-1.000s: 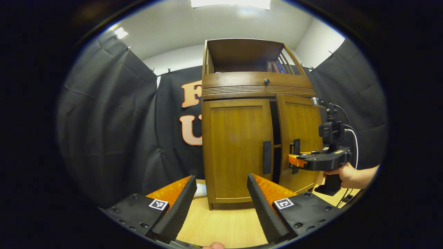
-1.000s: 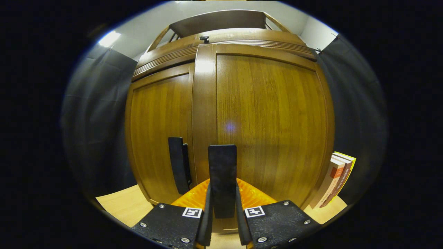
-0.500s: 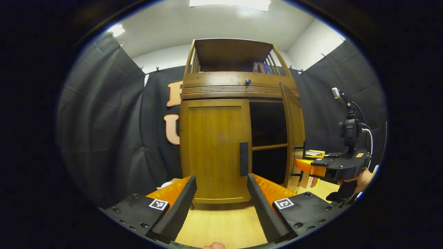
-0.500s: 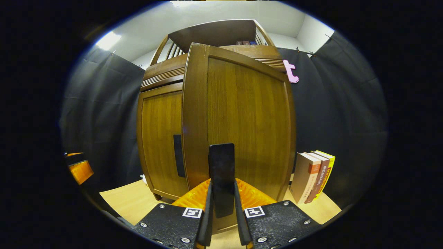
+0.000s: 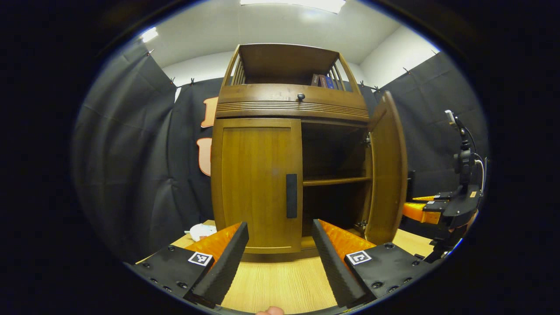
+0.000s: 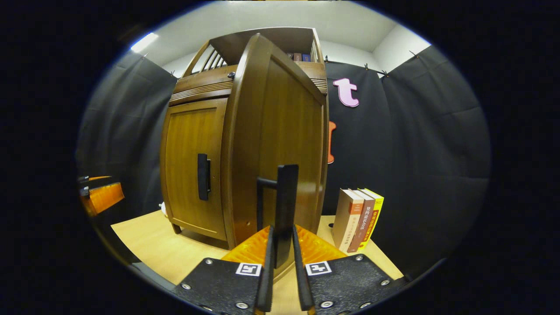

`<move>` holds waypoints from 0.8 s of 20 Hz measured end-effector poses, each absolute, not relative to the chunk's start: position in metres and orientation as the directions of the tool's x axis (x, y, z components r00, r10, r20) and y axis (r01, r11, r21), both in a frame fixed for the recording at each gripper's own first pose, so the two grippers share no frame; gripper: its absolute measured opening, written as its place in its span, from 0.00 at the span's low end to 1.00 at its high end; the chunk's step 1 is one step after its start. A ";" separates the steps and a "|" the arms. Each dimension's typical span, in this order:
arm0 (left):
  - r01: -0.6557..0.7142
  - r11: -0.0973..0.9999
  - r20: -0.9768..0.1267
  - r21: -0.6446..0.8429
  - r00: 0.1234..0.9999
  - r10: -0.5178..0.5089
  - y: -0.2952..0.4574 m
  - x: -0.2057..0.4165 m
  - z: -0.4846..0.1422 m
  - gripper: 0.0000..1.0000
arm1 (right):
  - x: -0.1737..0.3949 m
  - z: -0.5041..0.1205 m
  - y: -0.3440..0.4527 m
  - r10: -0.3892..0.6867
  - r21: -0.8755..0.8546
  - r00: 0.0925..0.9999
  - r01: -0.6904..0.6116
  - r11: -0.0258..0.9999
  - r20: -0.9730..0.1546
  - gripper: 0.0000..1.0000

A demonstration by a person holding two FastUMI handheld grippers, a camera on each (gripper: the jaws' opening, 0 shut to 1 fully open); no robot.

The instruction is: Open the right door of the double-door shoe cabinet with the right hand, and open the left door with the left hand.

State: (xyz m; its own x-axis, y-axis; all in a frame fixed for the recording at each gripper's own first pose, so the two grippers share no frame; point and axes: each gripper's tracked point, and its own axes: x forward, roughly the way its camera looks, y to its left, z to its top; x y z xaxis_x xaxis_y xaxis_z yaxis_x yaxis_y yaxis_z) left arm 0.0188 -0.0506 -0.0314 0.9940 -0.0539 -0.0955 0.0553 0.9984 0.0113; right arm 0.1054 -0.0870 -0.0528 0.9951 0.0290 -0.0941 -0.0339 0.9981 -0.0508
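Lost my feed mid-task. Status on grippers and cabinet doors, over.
Right gripper shut on right door handle, right door swung wide. Left gripper open, short of left door, which is closed. Nothing between fingers and left handle.

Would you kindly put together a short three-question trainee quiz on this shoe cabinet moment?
1. True or false: the left door is closed.
2. What is the right gripper shut on? A) the right door's handle B) a book C) the drawer knob
3. Fill in: the left gripper has its jaws ____.

Key: 1 true; 2 A; 3 open.
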 end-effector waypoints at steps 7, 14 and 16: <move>0.073 0.997 -0.120 0.016 0.990 -0.071 -0.060 0.018 -0.040 0.95 | 0.092 -0.054 -0.157 -0.069 -0.038 0.994 0.066 0.997 -0.087 0.07; 0.056 0.998 -0.127 0.012 0.990 -0.054 -0.058 0.017 -0.046 0.95 | 0.076 -0.057 -0.200 -0.096 -0.008 0.989 0.096 0.995 -0.115 0.06; 0.059 0.998 -0.130 0.006 0.990 -0.057 -0.059 0.017 -0.047 0.94 | 0.064 -0.064 -0.221 -0.141 -0.022 0.981 0.139 0.990 -0.132 0.07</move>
